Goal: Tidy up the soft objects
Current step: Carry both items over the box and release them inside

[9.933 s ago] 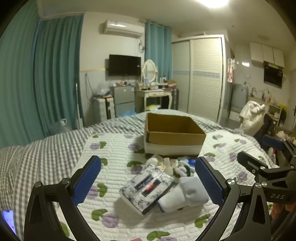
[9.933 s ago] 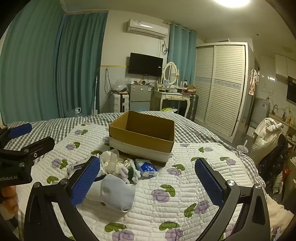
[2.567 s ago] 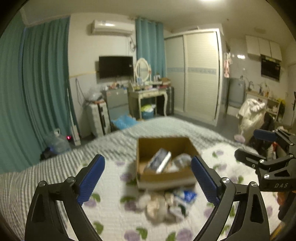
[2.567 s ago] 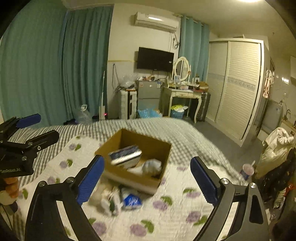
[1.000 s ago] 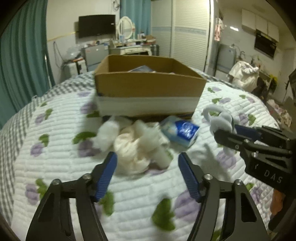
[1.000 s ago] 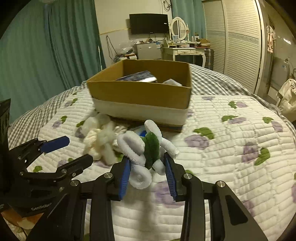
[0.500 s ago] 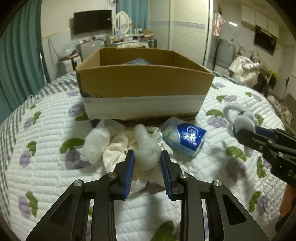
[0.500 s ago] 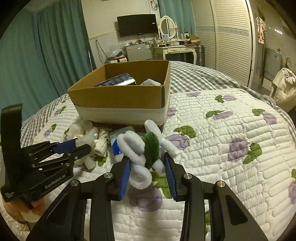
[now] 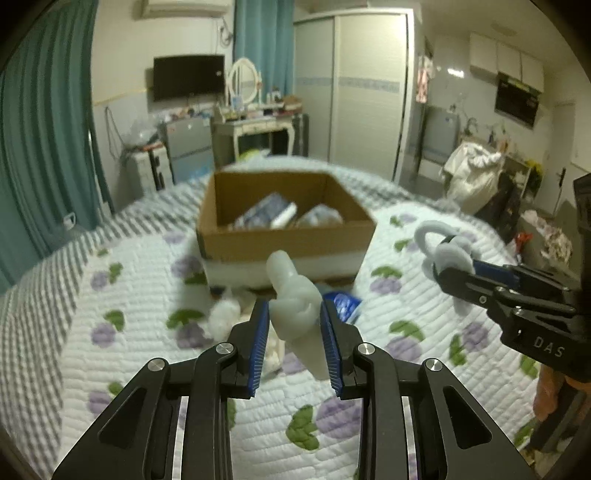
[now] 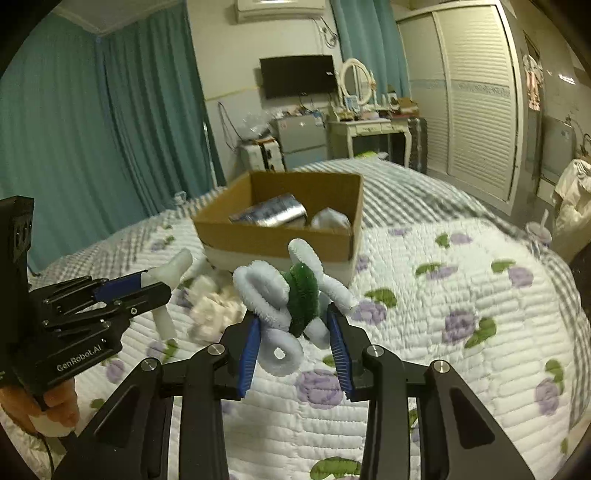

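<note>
Before the open brown cardboard box (image 9: 286, 221) on the quilted bed (image 9: 122, 295) | left tongs (image 9: 293, 332) pinching a knotted white rubbery toy (image 9: 295, 299), lifted | right tongs (image 10: 295, 334) pinching a white-and-green fuzzy pipe-cleaner flower (image 10: 291, 291) | both likely heading boxward.

Home bedroom/studio apt: quilted bed (image 10: 461, 288), teal curtains (image 10: 110, 129), wall TV (image 10: 297, 75), vanity w/ mirror (image 10: 369, 125), louvred wardrobe (image 10: 476, 99), AC unit (image 10: 280, 7).

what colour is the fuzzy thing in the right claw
White loops with a dark green middle, clearest in the right wrist view.
</note>
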Available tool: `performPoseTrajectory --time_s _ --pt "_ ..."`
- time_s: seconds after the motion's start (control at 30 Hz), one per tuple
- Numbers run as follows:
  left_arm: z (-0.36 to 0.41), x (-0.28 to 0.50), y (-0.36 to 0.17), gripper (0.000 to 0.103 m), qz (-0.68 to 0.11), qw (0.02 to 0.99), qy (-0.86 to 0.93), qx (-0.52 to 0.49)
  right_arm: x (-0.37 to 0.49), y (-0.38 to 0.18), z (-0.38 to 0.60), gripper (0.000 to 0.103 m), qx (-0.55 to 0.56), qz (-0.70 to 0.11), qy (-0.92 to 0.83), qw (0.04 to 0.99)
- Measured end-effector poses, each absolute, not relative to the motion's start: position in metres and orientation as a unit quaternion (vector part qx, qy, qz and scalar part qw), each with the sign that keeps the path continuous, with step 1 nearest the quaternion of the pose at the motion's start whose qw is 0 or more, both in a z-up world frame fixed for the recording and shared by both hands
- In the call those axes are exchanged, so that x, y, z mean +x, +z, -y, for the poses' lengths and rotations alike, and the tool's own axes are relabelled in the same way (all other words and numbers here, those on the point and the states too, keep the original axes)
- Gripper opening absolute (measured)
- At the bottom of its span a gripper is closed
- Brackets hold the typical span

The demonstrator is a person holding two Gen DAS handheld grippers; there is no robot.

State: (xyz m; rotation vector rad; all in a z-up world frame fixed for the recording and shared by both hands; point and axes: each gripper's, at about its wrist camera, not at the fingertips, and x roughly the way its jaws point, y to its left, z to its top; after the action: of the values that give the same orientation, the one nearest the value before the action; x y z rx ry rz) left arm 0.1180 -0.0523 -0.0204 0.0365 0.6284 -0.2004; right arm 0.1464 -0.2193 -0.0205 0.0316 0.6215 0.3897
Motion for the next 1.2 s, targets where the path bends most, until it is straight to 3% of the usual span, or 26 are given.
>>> performPoseTrajectory --time_s 0.27,0.53,0.93,1.2 --pt "0.050 0.133 0.031 0.027 -0.272 0.956 -0.109 0.008 0.167 0.040 0.216 0.035 0.002 -0.276 0.226 0.934" --pt "0.047 0.189 0.032 0.027 -0.261 0.961 -0.094 0.024 0.224 0.071 0.197 0.035 -0.040 -0.262 0.232 0.936" --pt "0.044 0.296 -0.003 0.027 -0.277 0.957 -0.070 0.041 0.336 0.024 0.168 0.035 -0.052 -0.300 0.226 0.925" --pt "0.042 0.320 -0.034 0.029 -0.290 0.954 -0.066 0.049 0.384 -0.020 0.169 0.035 -0.044 -0.332 0.216 0.917"
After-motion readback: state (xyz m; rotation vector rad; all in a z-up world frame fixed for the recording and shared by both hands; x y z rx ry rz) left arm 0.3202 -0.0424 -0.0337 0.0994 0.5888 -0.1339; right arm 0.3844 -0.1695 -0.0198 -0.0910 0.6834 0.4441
